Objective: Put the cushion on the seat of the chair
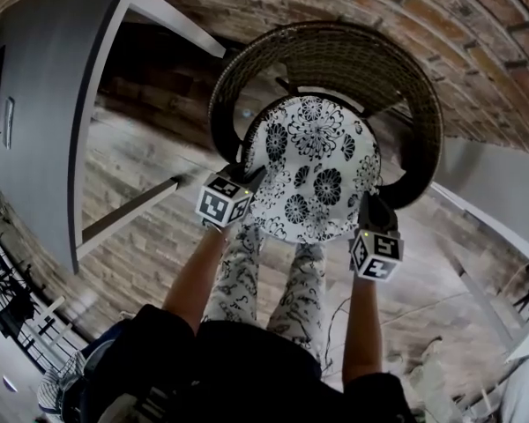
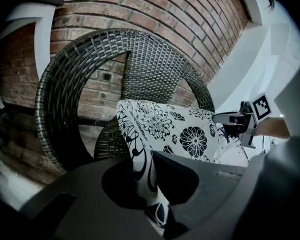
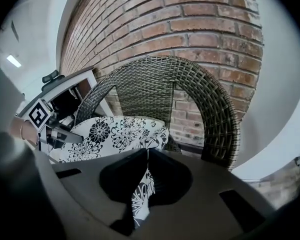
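Clamps the black-and-white floral cushion (image 1: 313, 170) by opposite edges with the left hand-held gripper (image 1: 240, 181) and right hand-held gripper (image 1: 376, 211), each pinched tight on fabric, spreading it flat within the wicker chair (image 1: 326, 55), over its seat, likely to land square.

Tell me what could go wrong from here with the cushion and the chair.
1. The left tool and the right tool each pinch only a thin edge of the cushion; one edge could slip and the cushion drop lopsided.
2. The chair has a curved wicker rim close round the cushion; an edge might catch there and leave it tilted rather than lying flat.
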